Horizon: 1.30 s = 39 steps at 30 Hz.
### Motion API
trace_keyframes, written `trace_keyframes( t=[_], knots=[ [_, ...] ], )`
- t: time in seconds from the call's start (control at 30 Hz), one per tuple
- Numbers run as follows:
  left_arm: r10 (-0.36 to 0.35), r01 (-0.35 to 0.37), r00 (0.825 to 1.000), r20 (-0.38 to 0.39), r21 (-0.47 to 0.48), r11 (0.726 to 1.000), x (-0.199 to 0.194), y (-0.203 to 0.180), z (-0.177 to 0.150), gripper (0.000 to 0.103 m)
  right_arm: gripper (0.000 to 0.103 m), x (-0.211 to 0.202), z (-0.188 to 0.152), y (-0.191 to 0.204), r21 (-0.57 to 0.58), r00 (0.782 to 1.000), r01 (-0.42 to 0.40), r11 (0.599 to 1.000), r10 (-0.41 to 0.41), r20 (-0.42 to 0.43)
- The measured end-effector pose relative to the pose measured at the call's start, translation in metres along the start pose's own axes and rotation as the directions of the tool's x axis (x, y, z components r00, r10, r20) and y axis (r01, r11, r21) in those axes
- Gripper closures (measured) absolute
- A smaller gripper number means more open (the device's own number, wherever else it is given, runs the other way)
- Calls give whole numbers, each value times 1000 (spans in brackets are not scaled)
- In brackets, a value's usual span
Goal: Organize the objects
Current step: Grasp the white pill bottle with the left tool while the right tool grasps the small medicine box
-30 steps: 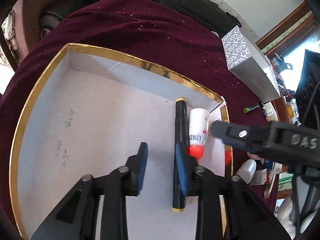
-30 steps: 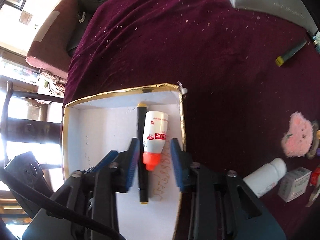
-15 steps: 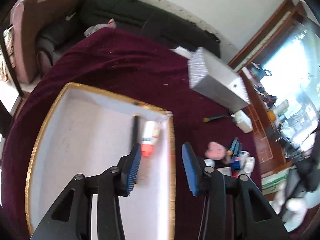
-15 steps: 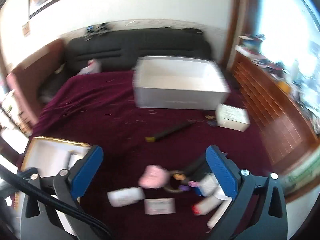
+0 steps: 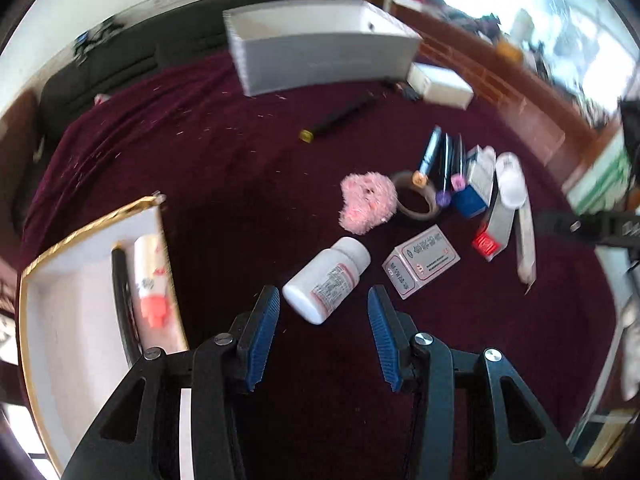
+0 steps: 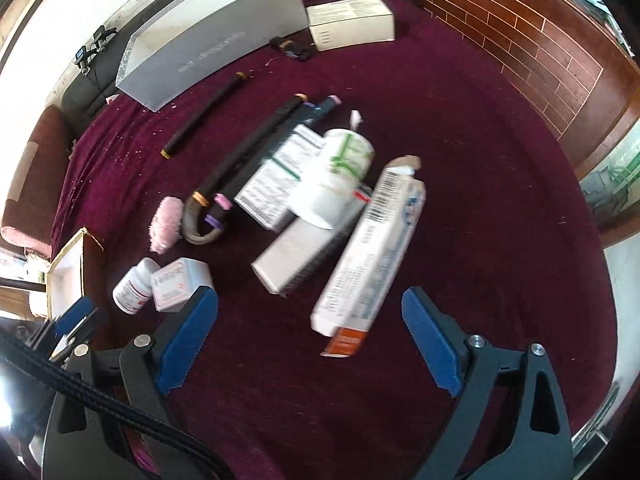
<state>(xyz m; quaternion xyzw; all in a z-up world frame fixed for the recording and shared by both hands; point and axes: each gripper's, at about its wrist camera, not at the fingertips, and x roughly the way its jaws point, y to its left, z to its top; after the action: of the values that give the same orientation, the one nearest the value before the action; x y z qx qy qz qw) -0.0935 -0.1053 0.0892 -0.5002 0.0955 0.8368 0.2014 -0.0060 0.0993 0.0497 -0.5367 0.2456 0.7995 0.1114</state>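
text: none legible | labels on pill bottle [image 5: 328, 278], boxes: blurred

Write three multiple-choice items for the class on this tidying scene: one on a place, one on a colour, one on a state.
1. Where does the red-capped bottle lie?
A. in the gold-rimmed box
B. on the maroon cloth
C. in the grey box

2. What colour is the fluffy toy?
A. green
B. pink
C. yellow

3. How are the jaws of the right gripper?
A. shut on a box
B. shut on nothing
C. open, holding nothing

Answers:
1 A, it lies beside a black marker inside the gold rim.
2 B, its fur is pink.
3 C, the blue pads stand wide apart above the toothpaste carton.
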Motion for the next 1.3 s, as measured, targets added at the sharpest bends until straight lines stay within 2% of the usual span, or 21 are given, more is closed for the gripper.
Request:
trace_keyframes(
  t=[0.2, 0.3, 0.47, 0.6, 0.83, 1.07, 1.17, 1.3],
  knots=[
    [61, -55, 997, -44, 127, 990, 29, -16, 8, 63, 8, 4, 4, -21, 24, 1000, -14, 1000, 15, -22],
    [79, -72, 995, -58, 110, 991, 42, -16, 14, 63, 8, 4, 5, -23, 10, 999, -31, 999, 31, -34],
    [71, -62, 994, -87, 107, 992, 57, -23, 12, 63, 8, 5, 8, -18, -37, 998, -45, 998, 43, -43],
    [61, -54, 996, -64, 105, 993, 53, -23, 14, 63, 8, 9, 10, -15, -53, 997, -54, 997, 51, -58],
    [90, -73, 991, -101, 162, 984, 66, -31, 20, 63, 8, 12, 10, -14, -63, 995, -73, 995, 68, -77],
    [65, -60, 994, -92, 57, 997, 70, -24, 25, 63, 8, 9, 11, -4, -105, 992, -104, 989, 95, -84],
    [65, -65, 993, -103, 2, 998, 66, -22, 21, 73, 8, 9, 10, 9, -142, 987, -140, 980, 127, -96],
    [36, -43, 996, -83, -89, 995, 44, -15, 5, 73, 8, 9, 9, 29, -182, 976, -203, 962, 184, -120]
  ],
)
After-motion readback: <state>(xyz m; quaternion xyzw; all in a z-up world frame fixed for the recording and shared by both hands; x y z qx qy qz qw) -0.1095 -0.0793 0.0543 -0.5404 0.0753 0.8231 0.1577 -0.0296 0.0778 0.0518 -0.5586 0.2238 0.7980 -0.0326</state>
